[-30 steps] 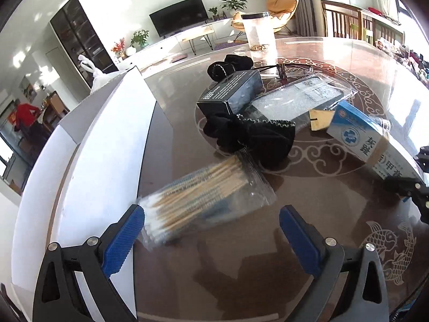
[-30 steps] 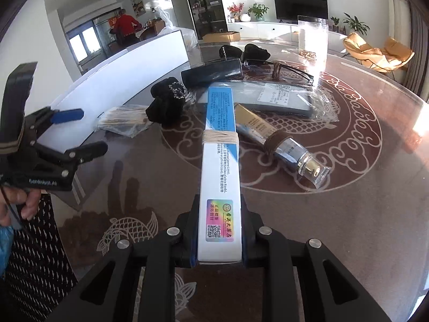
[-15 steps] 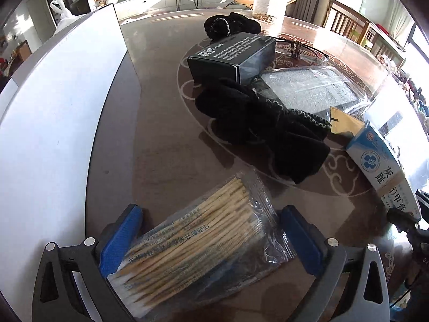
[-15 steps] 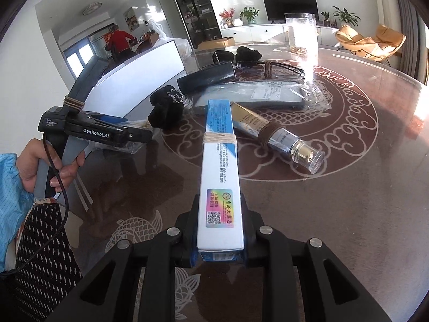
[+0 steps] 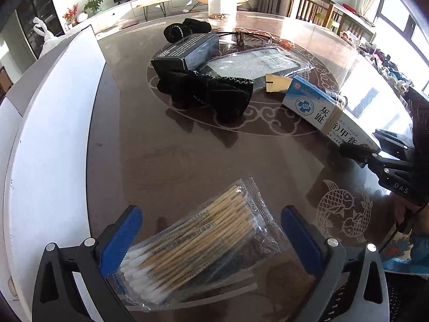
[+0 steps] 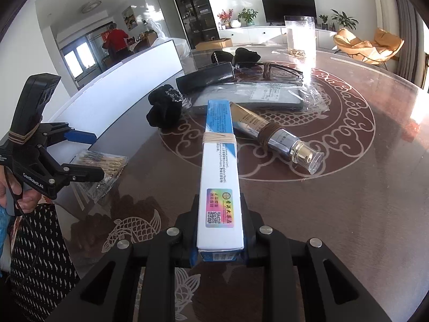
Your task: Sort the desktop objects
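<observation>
Swab packet (image 5: 198, 244) flat on table (image 5: 166, 161), between left gripper (image 5: 211, 238) fingers, untouched. Glove (image 5: 206, 94) beyond it; box (image 5: 185, 51) behind glove. Long carton (image 6: 219, 187) clamped in right gripper (image 6: 218, 228); bottle (image 6: 278, 136) lying right of carton.

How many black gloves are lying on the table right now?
2. One black glove lies crumpled near the table's middle, just in front of the dark box. The other black glove lies behind that box, toward the clear jar. More could be hidden.
</observation>
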Demonstrator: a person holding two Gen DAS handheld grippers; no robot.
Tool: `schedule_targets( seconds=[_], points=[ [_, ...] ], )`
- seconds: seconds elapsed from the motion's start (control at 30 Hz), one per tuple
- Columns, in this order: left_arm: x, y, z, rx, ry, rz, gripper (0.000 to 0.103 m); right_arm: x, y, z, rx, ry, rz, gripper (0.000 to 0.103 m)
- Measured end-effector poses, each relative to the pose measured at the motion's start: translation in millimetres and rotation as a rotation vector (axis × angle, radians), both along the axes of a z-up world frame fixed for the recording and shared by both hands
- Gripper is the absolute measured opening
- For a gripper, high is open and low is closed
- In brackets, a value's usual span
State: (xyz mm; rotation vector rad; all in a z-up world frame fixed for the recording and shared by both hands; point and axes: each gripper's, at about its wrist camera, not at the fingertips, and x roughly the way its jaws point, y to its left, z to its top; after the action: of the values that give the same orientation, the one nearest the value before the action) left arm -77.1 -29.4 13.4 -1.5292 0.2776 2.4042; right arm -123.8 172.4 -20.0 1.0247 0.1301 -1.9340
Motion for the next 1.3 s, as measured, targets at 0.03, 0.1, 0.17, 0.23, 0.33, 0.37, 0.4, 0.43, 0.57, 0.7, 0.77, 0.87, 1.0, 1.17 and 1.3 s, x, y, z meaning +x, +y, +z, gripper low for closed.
schedule_targets(
  seconds=[0.03,0.1,0.17,0.23,0.33,0.37,0.4,0.43,0.57,0.7,0.77,0.87,1.0,1.17,1.3],
  points=[
    [1,-2,0,0.003,0.0,-0.009,0.103,0,0,0,0.001,0.002,-0.001,0.024],
    [6,-3,-2,-0.004,-0.005,-0.038,0.103,1,0,0,0.003,0.005,-0.002,0.024],
    [16,-2,-4,-0.024,-0.009,-0.073,0.103,0,0,0,0.002,0.005,-0.004,0.024],
    [33,5,-4,-0.051,0.022,-0.125,0.103,0,0,0,0.0,0.003,-0.005,0.024],
    [47,9,-2,-0.156,0.07,-0.174,0.103,0,1,0,-0.004,-0.001,-0.006,0.024],
    [46,10,-4,-0.211,0.087,-0.166,0.103,0,1,0,-0.005,-0.002,-0.006,0.024],
    [44,9,-7,-0.266,0.103,-0.15,0.103,0,1,0,-0.007,-0.004,-0.007,0.024],
    [40,9,-10,-0.31,0.117,-0.13,0.103,0,2,0,-0.008,-0.005,-0.007,0.024],
    [18,7,-15,-0.318,0.143,-0.074,0.103,0,3,0,-0.013,-0.009,-0.009,0.024],
    [-7,6,-12,-0.327,0.173,0.019,0.103,-1,3,-1,-0.018,-0.014,-0.008,0.024],
    [-13,1,-4,-0.255,0.167,0.065,0.103,-1,3,-1,-0.019,-0.016,-0.008,0.024],
    [-9,-3,2,-0.11,0.117,0.017,0.103,-1,4,-1,-0.02,-0.017,-0.009,0.024],
    [2,11,-18,-0.191,0.056,-0.088,0.103,-1,4,-1,-0.019,-0.016,-0.009,0.024],
    [0,9,-25,-0.173,0.065,-0.078,0.103,-2,5,0,-0.022,-0.02,-0.009,0.024],
    [-6,-15,-33,-0.04,-0.009,0.041,0.103,-2,5,0,-0.021,-0.021,-0.009,0.024]
  ],
)
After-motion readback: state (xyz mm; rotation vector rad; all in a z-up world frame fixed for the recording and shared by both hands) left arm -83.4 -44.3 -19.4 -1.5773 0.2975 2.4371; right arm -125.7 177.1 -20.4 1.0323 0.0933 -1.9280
